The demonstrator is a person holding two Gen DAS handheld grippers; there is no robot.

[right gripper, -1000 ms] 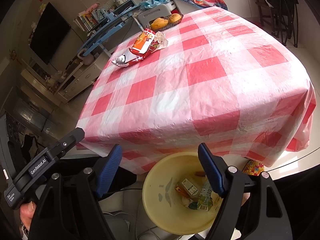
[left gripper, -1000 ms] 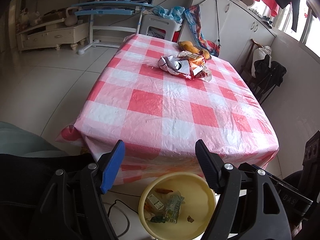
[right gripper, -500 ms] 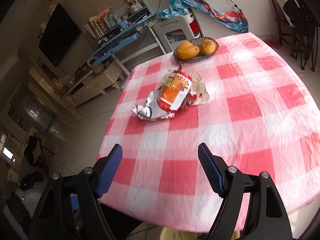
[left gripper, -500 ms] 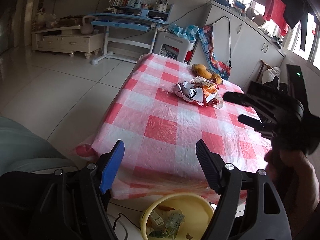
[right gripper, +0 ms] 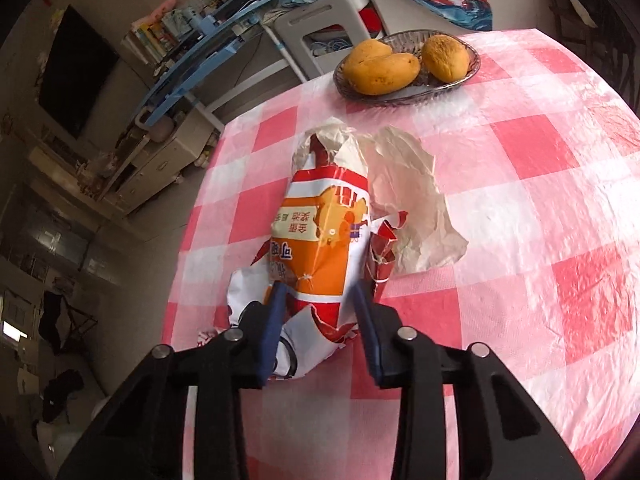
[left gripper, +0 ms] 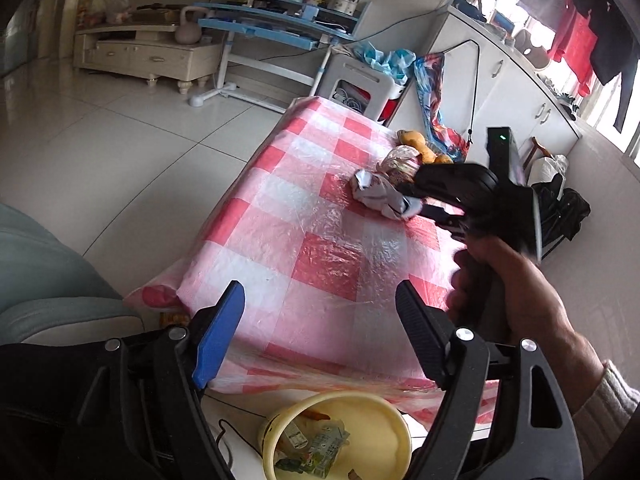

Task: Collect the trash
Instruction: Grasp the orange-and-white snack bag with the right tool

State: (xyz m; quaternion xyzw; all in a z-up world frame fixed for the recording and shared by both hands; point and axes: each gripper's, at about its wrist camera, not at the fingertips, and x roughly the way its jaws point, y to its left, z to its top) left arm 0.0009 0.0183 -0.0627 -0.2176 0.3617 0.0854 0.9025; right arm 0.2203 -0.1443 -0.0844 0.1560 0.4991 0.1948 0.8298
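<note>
An orange, red and white snack wrapper (right gripper: pixel 320 236) lies crumpled on the red-checked table (right gripper: pixel 560 208), with a crumpled white paper (right gripper: pixel 408 200) beside it on the right. My right gripper (right gripper: pixel 320 296) has its jaws narrowed around the wrapper's near end, the pads at its sides. In the left wrist view that wrapper (left gripper: pixel 380 192) shows mid-table with the right gripper (left gripper: pixel 416 204) on it. My left gripper (left gripper: pixel 320 312) is open and empty above the table's near edge. A yellow bin (left gripper: pixel 384 412) with trash inside stands below on the floor.
A dark dish (right gripper: pixel 472 72) with mangoes sits at the table's far edge. A white stool (left gripper: pixel 360 84) and blue desk (left gripper: pixel 272 28) stand behind the table. A grey sofa (left gripper: pixel 44 272) is at the left. White cabinets (left gripper: pixel 520 80) line the right wall.
My right gripper has moved forward over the table to the wrapper and its jaws have narrowed around it. My left gripper has lifted a little and stayed open.
</note>
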